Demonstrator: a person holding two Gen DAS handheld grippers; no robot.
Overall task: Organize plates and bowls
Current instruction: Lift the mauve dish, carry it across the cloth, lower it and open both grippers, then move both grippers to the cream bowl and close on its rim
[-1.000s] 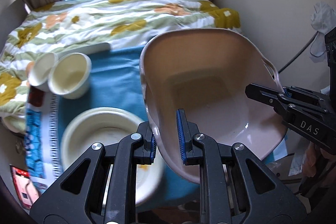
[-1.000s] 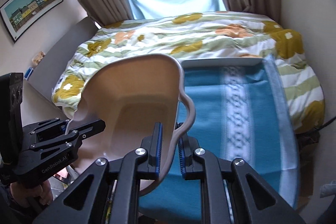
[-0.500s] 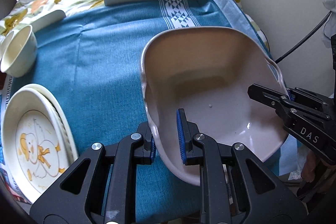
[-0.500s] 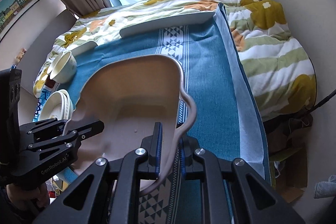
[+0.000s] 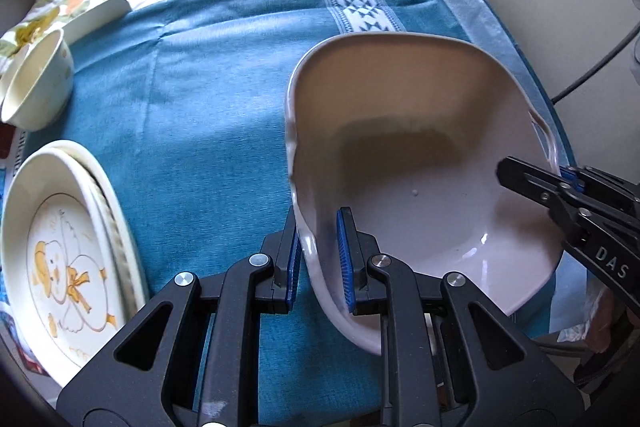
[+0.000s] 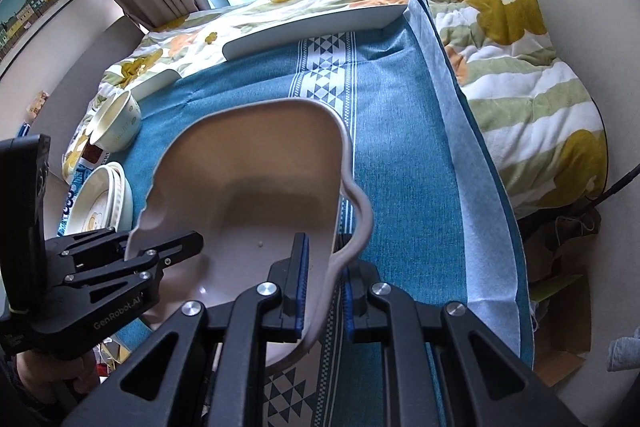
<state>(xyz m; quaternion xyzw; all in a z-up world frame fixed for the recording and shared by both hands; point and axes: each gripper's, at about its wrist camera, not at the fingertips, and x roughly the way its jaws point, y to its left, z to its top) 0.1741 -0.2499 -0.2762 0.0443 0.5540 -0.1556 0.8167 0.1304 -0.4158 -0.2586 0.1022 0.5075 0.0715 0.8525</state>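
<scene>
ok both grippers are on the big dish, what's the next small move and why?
Probably lower it straight down onto the bare blue cloth. The dish is gripped on opposite rims by the left gripper and right gripper, tilted above the cloth, well clear of the stacked plates and bowls.

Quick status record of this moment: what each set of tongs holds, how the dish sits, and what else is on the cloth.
held item: pinkish handled baking dish, empty, tilted
left tongs: shut on the dish's near-left rim
right tongs: shut on the dish's right rim, by its loop handle
surface: blue tablecloth with a white patterned stripe
stacked plates: left edge of the cloth, duck design on top
small bowls: two, nested, lying on their side beyond the plates
contact of dish with cloth: cannot tell
</scene>
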